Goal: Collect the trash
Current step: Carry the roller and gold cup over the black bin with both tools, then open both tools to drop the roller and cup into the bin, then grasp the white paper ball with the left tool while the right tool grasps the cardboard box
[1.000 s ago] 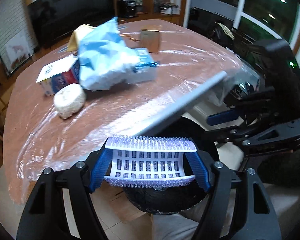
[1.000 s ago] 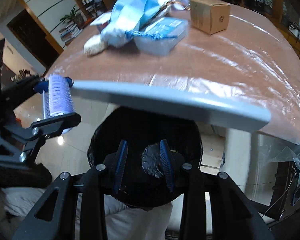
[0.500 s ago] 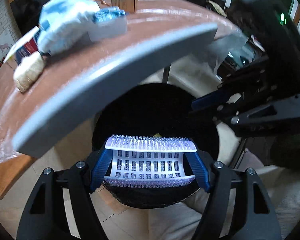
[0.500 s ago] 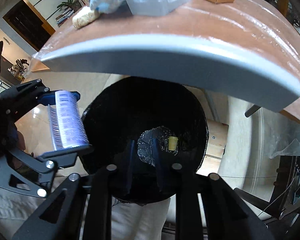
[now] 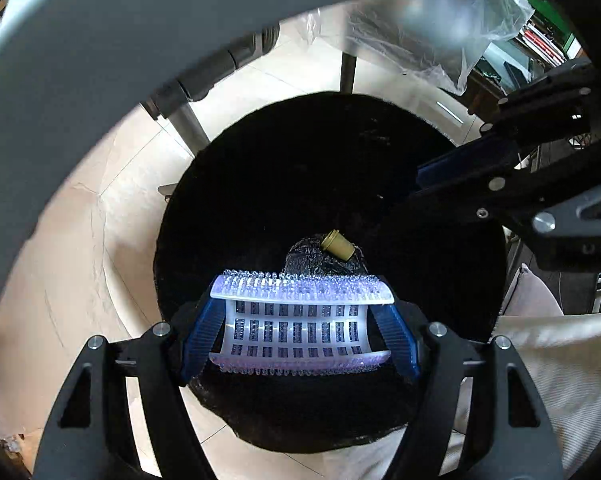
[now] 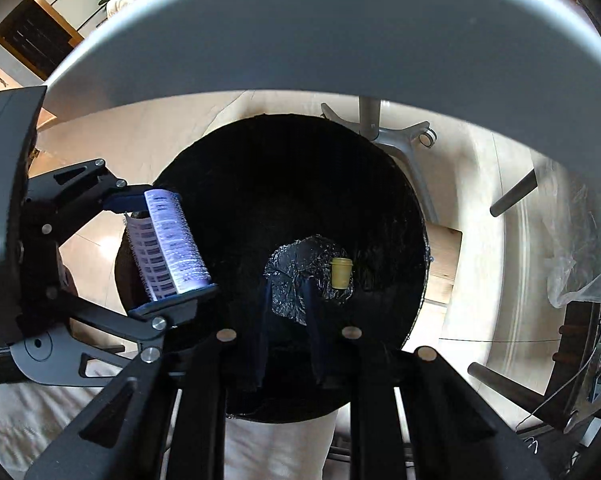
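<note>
above the black trash bin (image 5: 260, 184), left tool (image 5: 300, 322) grips a white bristled roller (image 5: 300, 320); right tool (image 6: 286, 320) is closed, empty.

Below your left gripper (image 5: 302, 330) the bin (image 5: 260, 184) gaped open; the table edge (image 5: 100, 40) hung just ahead, overhead.

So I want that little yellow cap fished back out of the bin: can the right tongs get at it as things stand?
Probably yes: the right tongs hang shut and empty over the bin, the yellow cap lies uncovered at the bottom; they must open first.
</note>
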A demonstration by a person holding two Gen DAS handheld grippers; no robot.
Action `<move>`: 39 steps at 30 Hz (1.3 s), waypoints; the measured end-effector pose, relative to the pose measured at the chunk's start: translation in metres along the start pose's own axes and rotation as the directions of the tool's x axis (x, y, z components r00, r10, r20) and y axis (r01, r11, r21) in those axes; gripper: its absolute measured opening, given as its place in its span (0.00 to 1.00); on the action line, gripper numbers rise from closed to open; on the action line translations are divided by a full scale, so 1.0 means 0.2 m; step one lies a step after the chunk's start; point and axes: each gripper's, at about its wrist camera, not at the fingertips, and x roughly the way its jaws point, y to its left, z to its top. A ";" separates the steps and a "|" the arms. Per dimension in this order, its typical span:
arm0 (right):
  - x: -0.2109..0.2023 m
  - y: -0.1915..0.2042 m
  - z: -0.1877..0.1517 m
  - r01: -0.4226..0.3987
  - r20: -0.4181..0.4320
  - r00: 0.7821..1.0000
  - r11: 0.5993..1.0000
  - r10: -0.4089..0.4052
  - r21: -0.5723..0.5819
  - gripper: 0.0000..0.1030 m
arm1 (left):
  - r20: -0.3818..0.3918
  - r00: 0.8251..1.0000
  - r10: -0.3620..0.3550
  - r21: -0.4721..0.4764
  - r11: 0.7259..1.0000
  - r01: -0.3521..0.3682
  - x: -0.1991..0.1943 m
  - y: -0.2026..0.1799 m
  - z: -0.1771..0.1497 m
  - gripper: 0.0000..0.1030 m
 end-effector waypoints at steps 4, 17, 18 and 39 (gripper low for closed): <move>0.00 0.02 0.00 0.000 -0.002 1.000 1.000 0.000 -0.005 0.18 | -0.005 1.000 0.005 -0.018 1.000 -0.005 0.01 0.03 0.00 0.71; -0.10 -0.03 -0.06 0.010 0.031 0.999 0.998 -0.012 0.055 0.53 | 0.008 1.000 -0.019 -0.065 0.998 0.020 0.00 0.05 -0.01 0.84; -0.13 -0.04 -0.06 0.012 0.039 0.999 0.998 -0.014 0.059 0.53 | 0.009 0.999 -0.031 -0.074 0.997 0.031 -0.02 0.06 -0.01 0.84; -1.24 -0.01 0.33 0.201 0.647 0.712 0.962 -0.272 0.184 0.96 | 0.496 0.828 0.260 -0.424 0.905 -0.030 -1.09 0.52 0.15 0.98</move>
